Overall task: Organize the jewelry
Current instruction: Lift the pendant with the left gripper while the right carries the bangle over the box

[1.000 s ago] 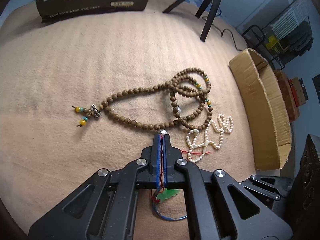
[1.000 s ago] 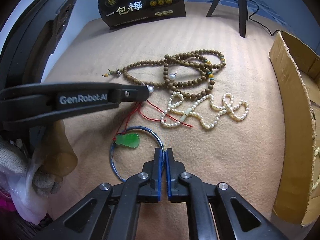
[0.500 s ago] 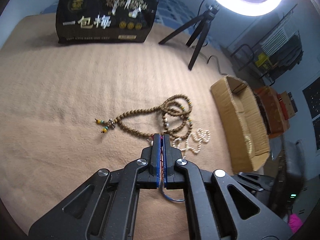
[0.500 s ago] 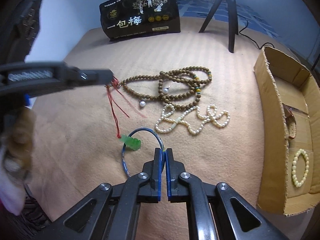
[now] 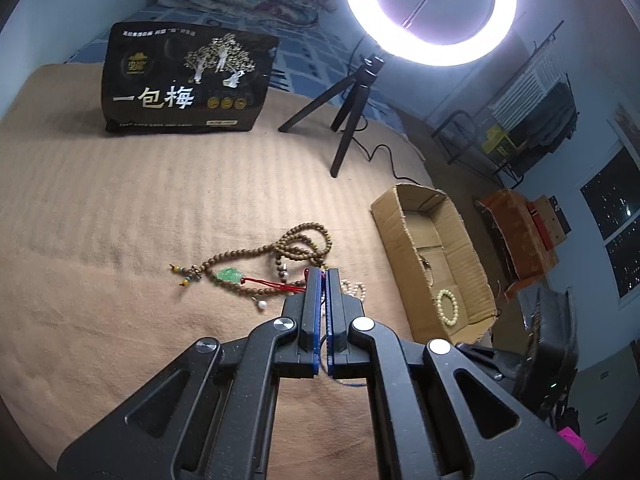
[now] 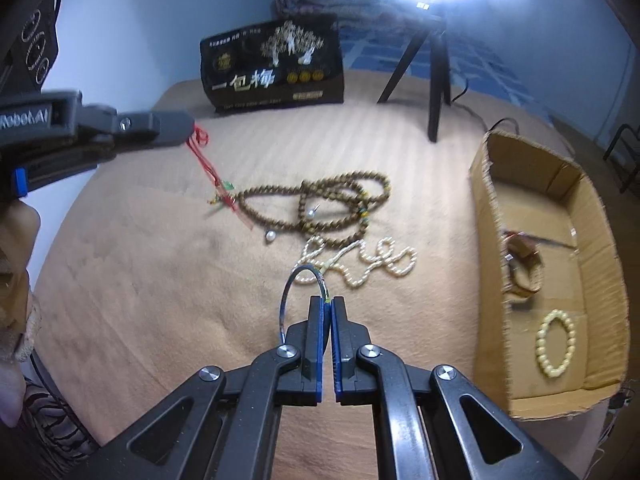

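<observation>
My left gripper [image 5: 323, 270] is shut on a red cord [image 5: 272, 284] that carries a green jade pendant [image 5: 229, 275], lifted above the blanket; in the right wrist view it [image 6: 191, 125] holds the cord [image 6: 204, 160] dangling. My right gripper [image 6: 328, 299] is shut on a thin blue bangle [image 6: 298, 280], raised off the blanket. A long brown bead necklace [image 6: 320, 204] and a white pearl strand [image 6: 360, 258] lie on the tan blanket. A cardboard box [image 6: 600, 208] to the right holds a cream bead bracelet [image 6: 556, 342] and a brown item [image 6: 524, 264].
A black snack bag [image 5: 188, 84] stands at the back of the blanket. A ring light on a black tripod [image 5: 352, 92] stands behind the box, with its cable trailing. Furniture and clutter [image 5: 520, 232] lie beyond the bed's right edge.
Both grippers have risen well above the blanket. The left one has pulled the red cord and green pendant up off the bangle; the right one has lifted the blue bangle.
</observation>
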Available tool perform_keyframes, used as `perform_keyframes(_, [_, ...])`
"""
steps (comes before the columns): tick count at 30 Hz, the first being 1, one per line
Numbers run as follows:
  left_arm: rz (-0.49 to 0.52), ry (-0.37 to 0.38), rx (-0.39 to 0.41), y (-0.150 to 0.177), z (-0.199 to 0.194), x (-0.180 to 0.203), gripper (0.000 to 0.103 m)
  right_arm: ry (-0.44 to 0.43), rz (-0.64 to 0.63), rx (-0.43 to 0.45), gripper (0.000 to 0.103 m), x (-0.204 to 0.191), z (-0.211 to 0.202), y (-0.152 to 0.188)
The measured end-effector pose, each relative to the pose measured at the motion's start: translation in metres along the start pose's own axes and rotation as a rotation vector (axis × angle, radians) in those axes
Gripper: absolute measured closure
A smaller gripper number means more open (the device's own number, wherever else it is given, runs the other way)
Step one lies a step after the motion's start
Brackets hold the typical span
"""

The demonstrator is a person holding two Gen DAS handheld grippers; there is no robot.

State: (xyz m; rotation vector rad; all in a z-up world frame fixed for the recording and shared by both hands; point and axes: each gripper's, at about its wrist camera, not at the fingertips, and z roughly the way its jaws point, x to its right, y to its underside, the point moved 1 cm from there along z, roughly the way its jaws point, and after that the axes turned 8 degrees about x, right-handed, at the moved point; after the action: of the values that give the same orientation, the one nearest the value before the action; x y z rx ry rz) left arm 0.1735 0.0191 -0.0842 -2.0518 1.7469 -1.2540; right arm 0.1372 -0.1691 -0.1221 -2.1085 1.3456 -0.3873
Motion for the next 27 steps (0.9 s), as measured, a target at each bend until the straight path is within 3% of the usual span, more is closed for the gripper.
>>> perform_keyframes(8, [0.025, 0.024, 0.019, -0.005, 0.0, 0.021, 0.103, 0.055, 0.033, 0.091, 0.103, 0.028, -0.032, -0.015])
perform_keyframes(18, [0.074, 0.087, 0.021, -0.008, 0.007, 0.065, 0.103, 0.153, 0.125, 0.178, 0.103, 0.093, -0.069, -0.025])
perform_keyframes(27, [0.12, 0.147, 0.02, -0.014, 0.022, 0.112, 0.103, 0.26, 0.172, 0.209, 0.103, 0.14, -0.086, -0.025])
